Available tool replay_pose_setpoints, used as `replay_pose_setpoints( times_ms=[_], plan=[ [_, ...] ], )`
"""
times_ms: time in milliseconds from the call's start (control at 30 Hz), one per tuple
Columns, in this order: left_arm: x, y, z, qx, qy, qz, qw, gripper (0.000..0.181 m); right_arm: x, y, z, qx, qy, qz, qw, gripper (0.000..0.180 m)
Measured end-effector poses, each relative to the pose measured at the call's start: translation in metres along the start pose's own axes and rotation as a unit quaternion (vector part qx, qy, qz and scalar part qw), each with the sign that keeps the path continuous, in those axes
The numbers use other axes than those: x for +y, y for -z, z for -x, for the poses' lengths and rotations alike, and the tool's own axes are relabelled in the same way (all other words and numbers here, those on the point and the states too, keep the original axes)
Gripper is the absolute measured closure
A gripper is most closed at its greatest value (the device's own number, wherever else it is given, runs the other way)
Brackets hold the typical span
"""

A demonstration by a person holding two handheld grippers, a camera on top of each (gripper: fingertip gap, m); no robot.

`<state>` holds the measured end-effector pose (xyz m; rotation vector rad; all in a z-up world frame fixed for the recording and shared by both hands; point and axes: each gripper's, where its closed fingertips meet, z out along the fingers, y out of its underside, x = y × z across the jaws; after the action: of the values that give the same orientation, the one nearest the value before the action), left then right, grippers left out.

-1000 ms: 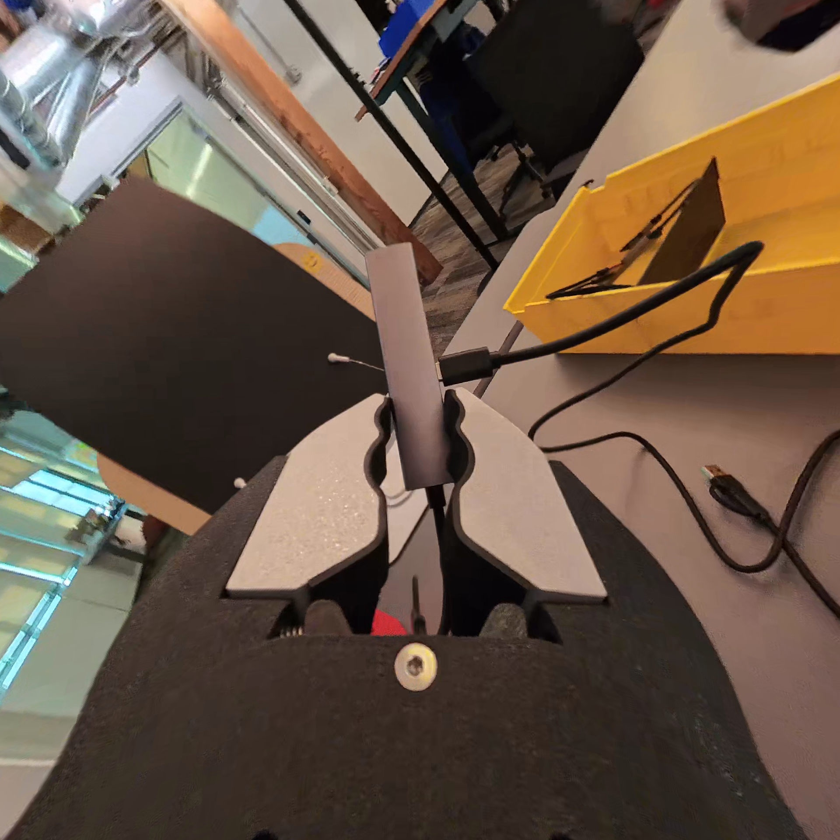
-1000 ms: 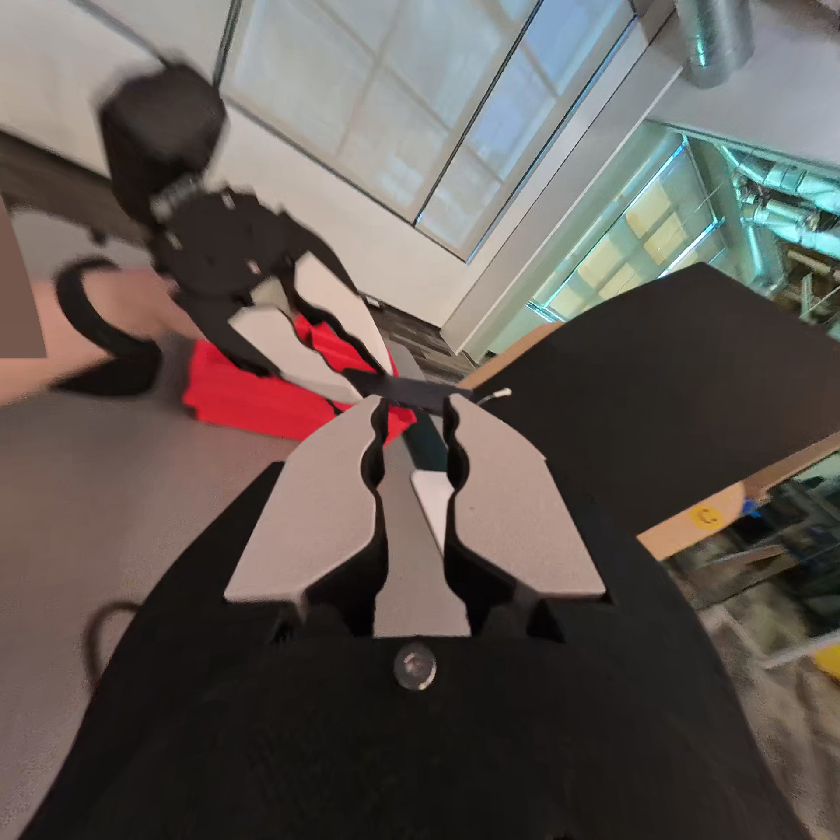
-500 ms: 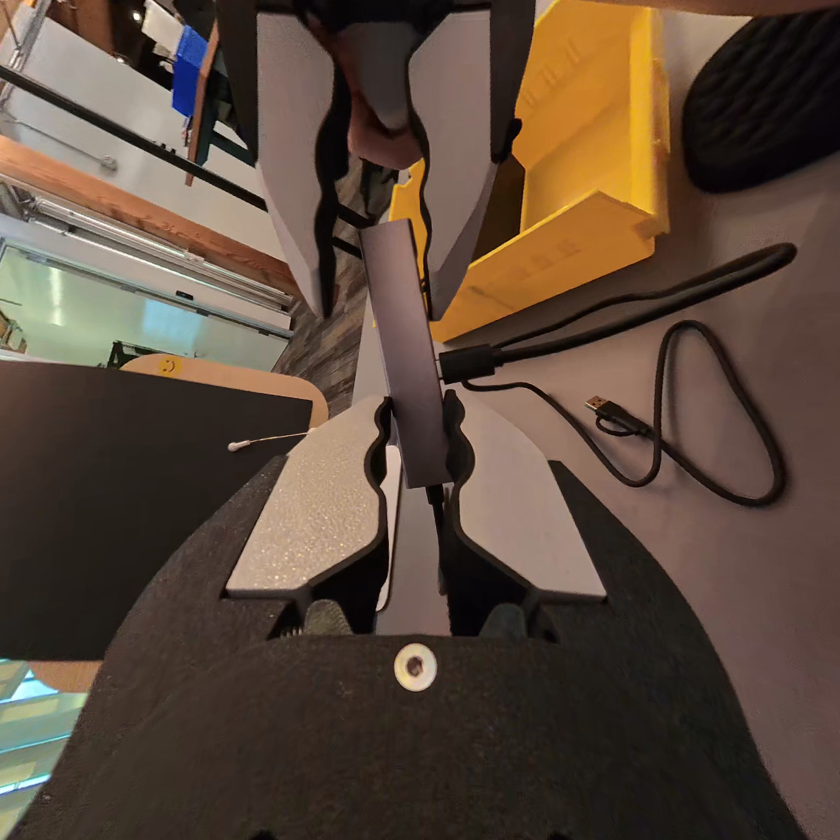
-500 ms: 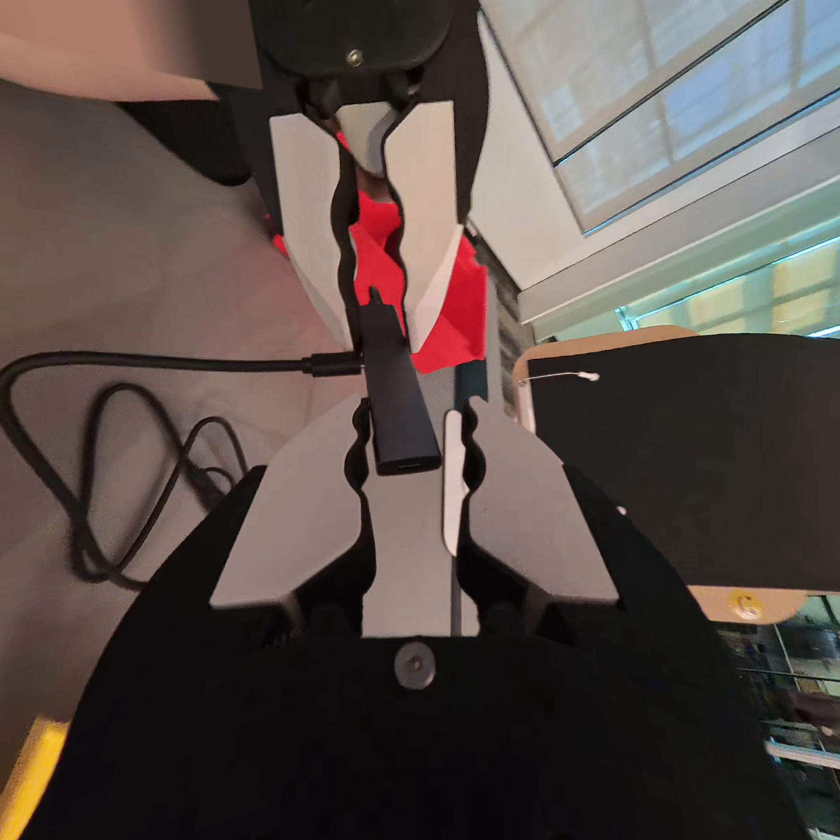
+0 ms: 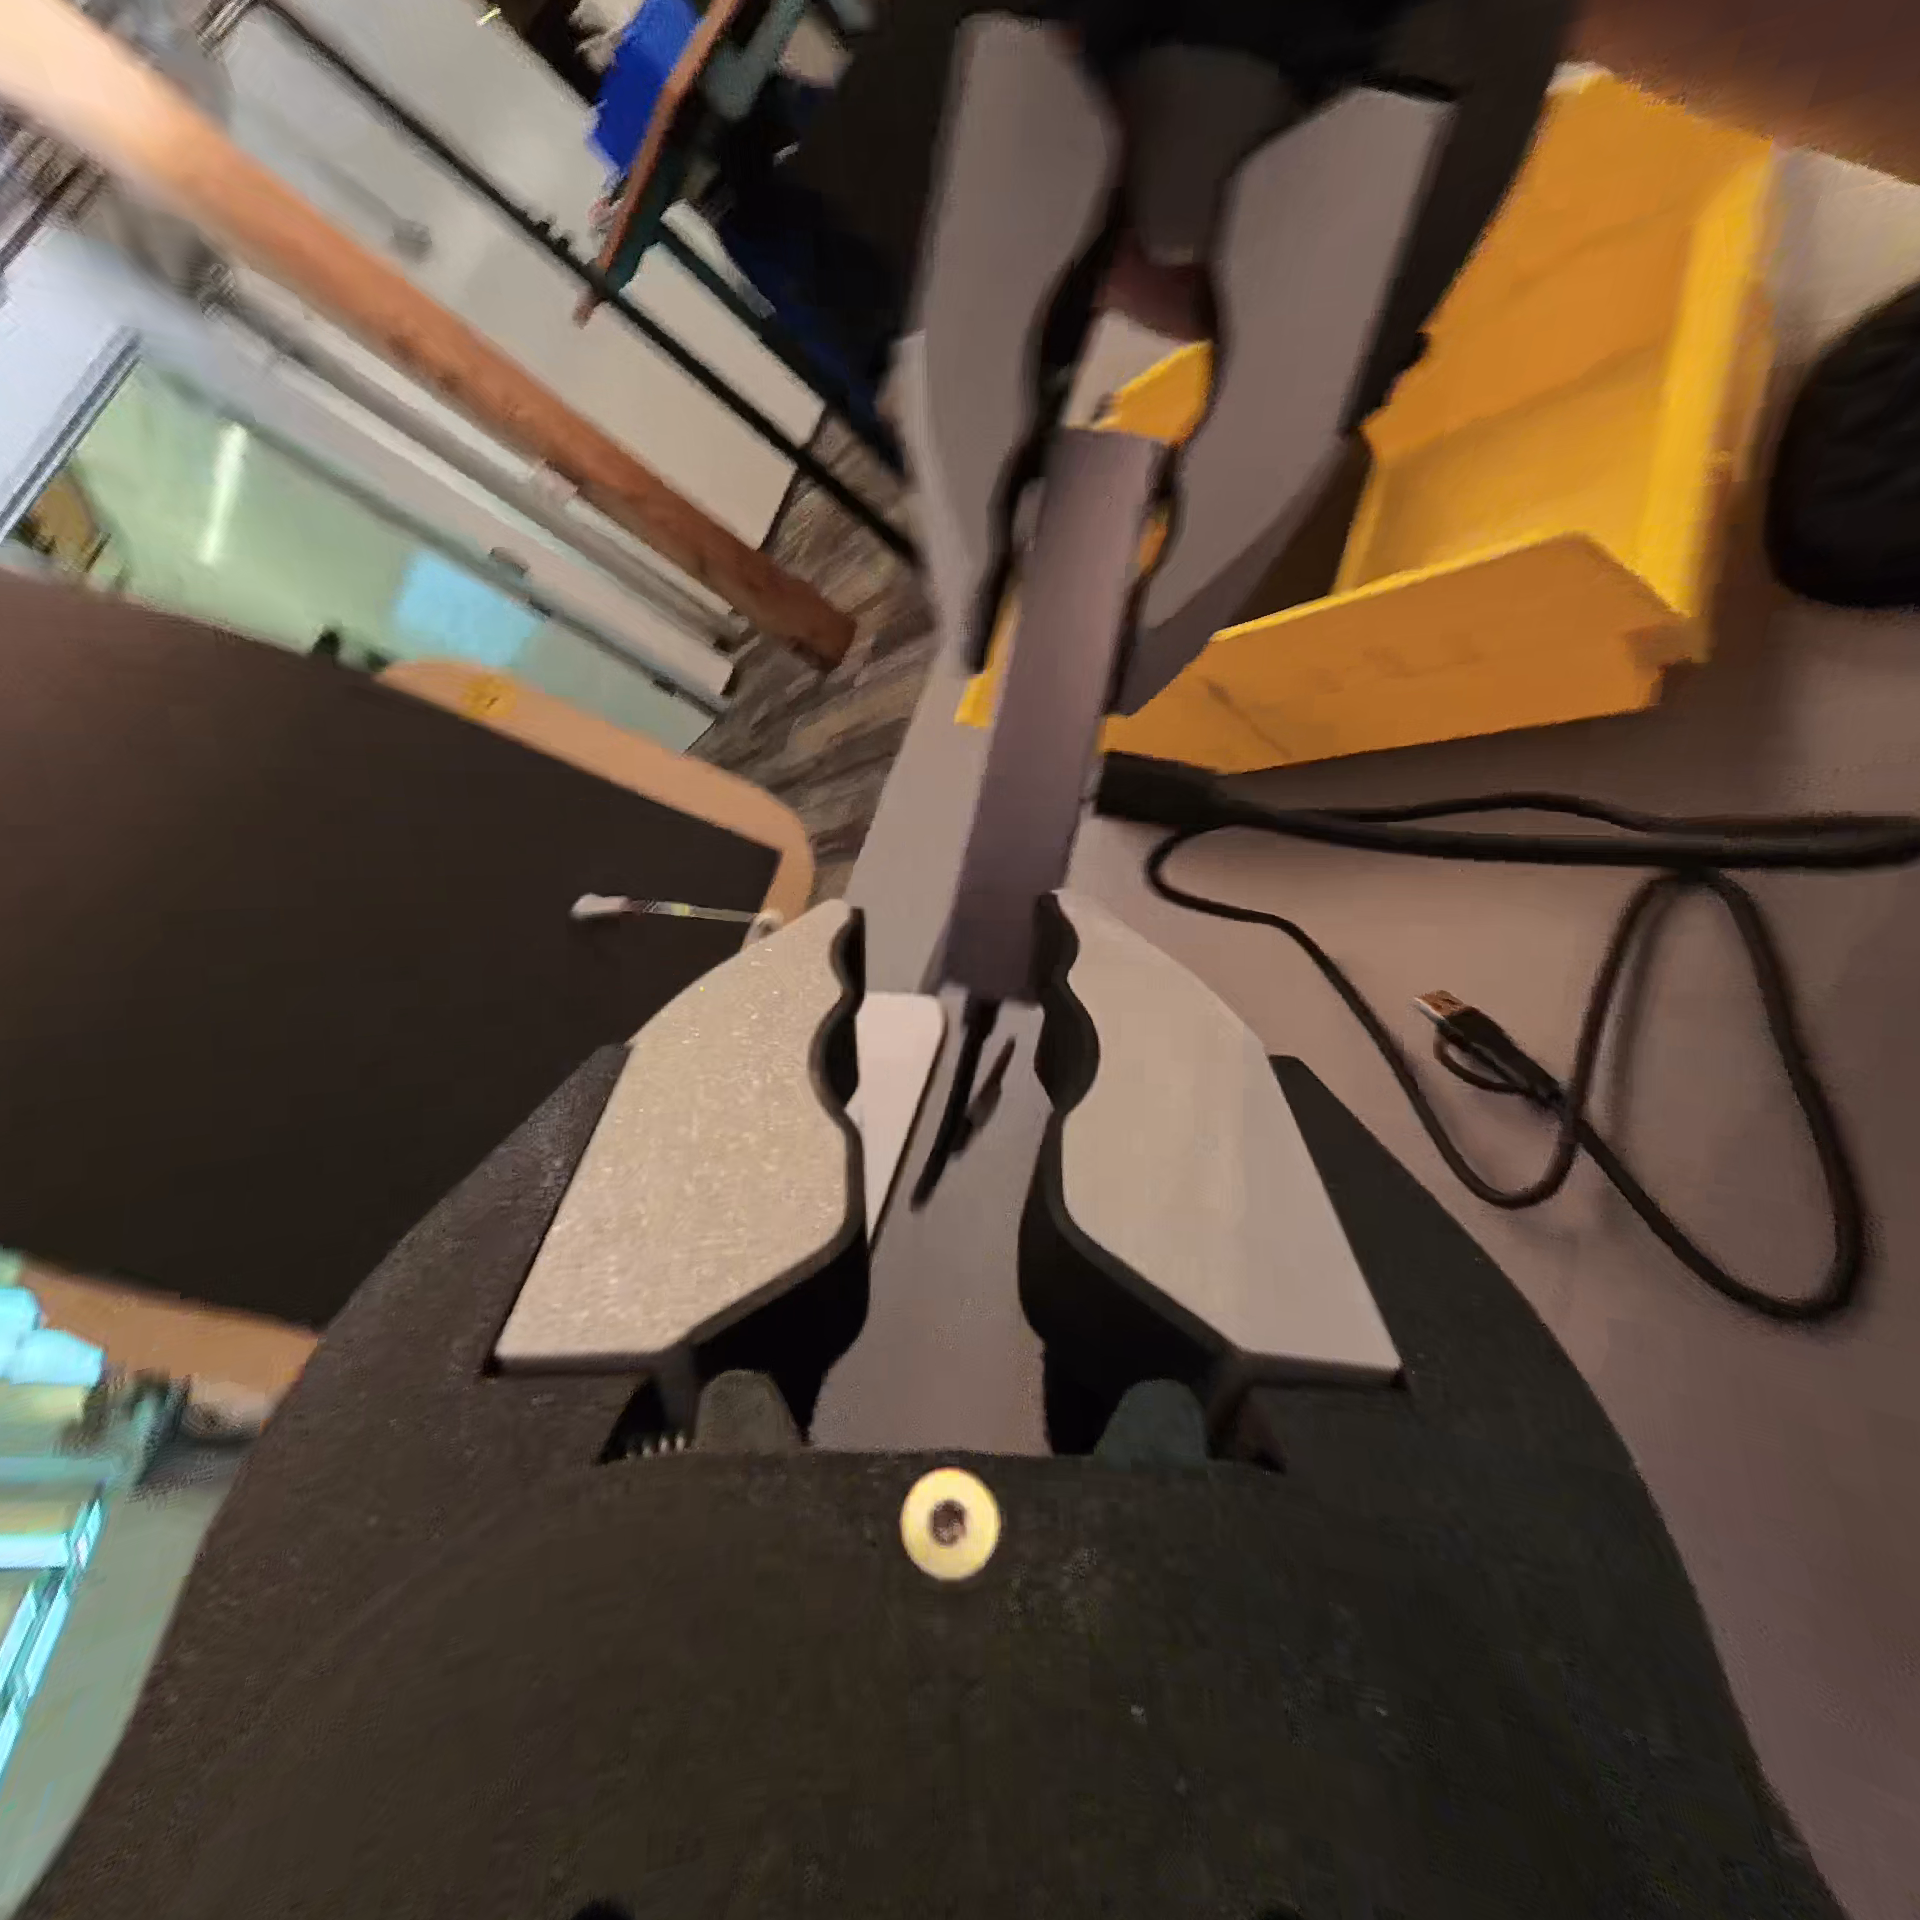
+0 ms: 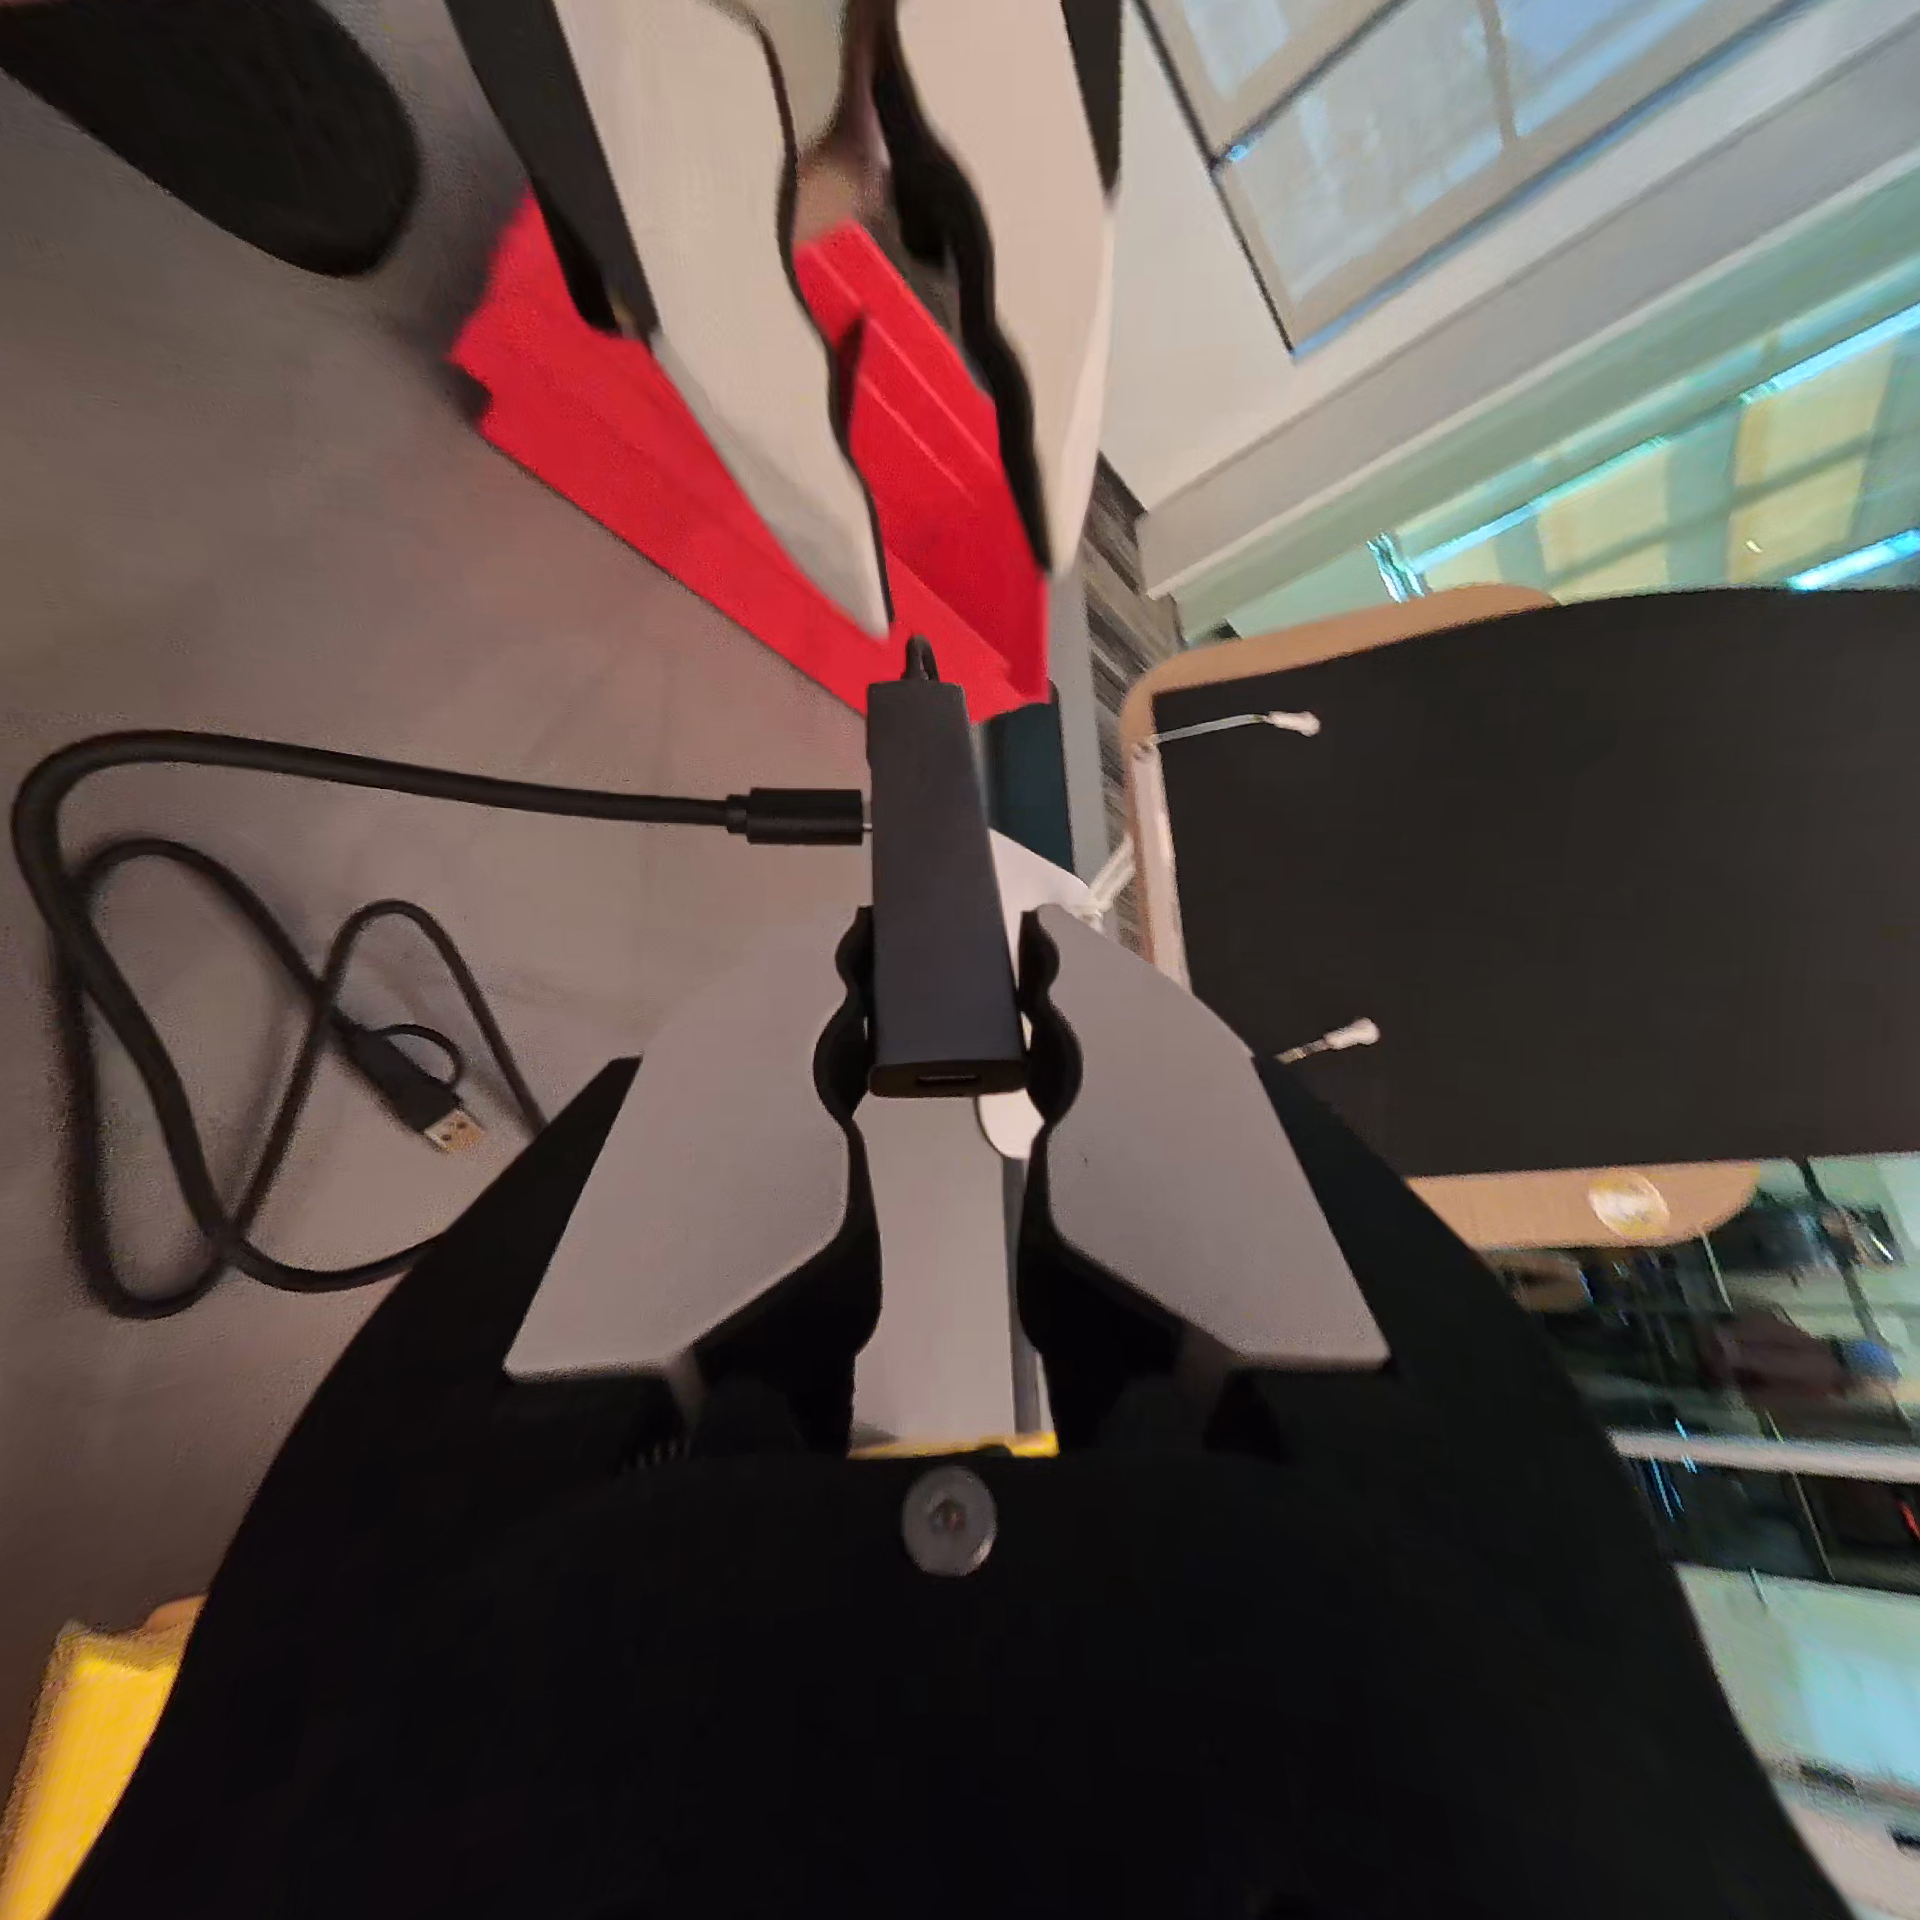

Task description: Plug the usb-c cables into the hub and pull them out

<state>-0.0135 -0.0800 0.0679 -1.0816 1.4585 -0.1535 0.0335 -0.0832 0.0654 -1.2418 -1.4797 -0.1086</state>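
Note:
The dark grey hub (image 6: 935,935) is a slim bar held in the air between both grippers. My right gripper (image 6: 945,920) is shut on its near end; it shows from the front in the left wrist view (image 5: 1055,665), clamped on the hub (image 5: 1039,748). My left gripper (image 5: 945,925) is open, with a gap beside the hub's end at its fingertips; from the right wrist view (image 6: 966,592) its jaws stand apart just past the hub. A thick black USB-C cable (image 6: 800,816) is plugged into the hub's side and also shows in the left wrist view (image 5: 1153,790). The hub's thin tail cable ends in a USB-A plug (image 6: 447,1122).
A yellow bin (image 5: 1455,623) stands on the grey table (image 5: 1714,1558) behind the right gripper. A red bin (image 6: 644,447) and a black rounded object (image 6: 260,135) lie behind the left gripper. A black panel (image 6: 1558,883) stands off the table's edge. Cable loops (image 5: 1714,1143) lie on the table.
The right gripper moved onto the hub's free end and shut on it. The left gripper opened its jaws and let go of the hub. The cable stayed plugged in.

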Motion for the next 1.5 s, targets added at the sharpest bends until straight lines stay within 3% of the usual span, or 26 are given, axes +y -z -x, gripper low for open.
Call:
replay_pose_setpoints(
  times_ms=[67, 133, 233, 567, 833, 933, 1133, 1233, 1333, 1400, 1500],
  plan=[
    [0.000, 0.014, 0.022, -0.036, 0.048, -0.014, 0.998, 0.141, 0.007, 0.004, -0.013, 0.028, -0.014, 0.008, 0.999, 0.152],
    [0.000, 0.029, 0.029, -0.025, 0.098, -0.026, 0.995, 0.143, 0.010, 0.010, -0.025, 0.054, -0.032, 0.003, 0.998, 0.152],
    [0.007, 0.039, -0.006, 0.115, 0.161, -0.004, 0.980, 0.145, 0.011, 0.018, -0.038, 0.085, -0.049, -0.013, 0.995, 0.153],
    [0.059, 0.003, -0.064, 0.221, 0.118, 0.140, 0.958, 0.142, -0.002, 0.056, -0.079, 0.214, -0.062, -0.051, 0.974, 0.152],
    [0.089, -0.018, -0.105, 0.291, 0.144, 0.205, 0.923, 0.138, -0.005, 0.068, -0.086, 0.231, -0.060, -0.060, 0.969, 0.153],
    [0.104, -0.039, -0.116, 0.297, 0.193, 0.234, 0.905, 0.144, -0.005, 0.070, -0.087, 0.233, -0.060, -0.061, 0.969, 0.153],
    [0.136, -0.060, -0.138, 0.339, 0.313, 0.296, 0.836, 0.147, -0.004, 0.074, -0.088, 0.237, -0.055, -0.061, 0.968, 0.153],
    [0.146, -0.063, -0.143, 0.341, 0.317, 0.306, 0.830, 0.148, -0.003, 0.075, -0.088, 0.235, -0.055, -0.061, 0.968, 0.153],
    [0.144, -0.064, -0.151, 0.369, 0.330, 0.305, 0.814, 0.174, 0.000, 0.076, -0.089, 0.238, -0.053, -0.054, 0.968, 0.153],
    [0.144, -0.063, -0.152, 0.383, 0.333, 0.313, 0.803, 0.176, 0.003, 0.079, -0.091, 0.243, -0.054, -0.051, 0.967, 0.153],
    [0.138, -0.063, -0.133, 0.352, 0.318, 0.294, 0.830, 0.176, 0.008, 0.090, -0.099, 0.263, -0.068, -0.054, 0.961, 0.153]
  ],
)
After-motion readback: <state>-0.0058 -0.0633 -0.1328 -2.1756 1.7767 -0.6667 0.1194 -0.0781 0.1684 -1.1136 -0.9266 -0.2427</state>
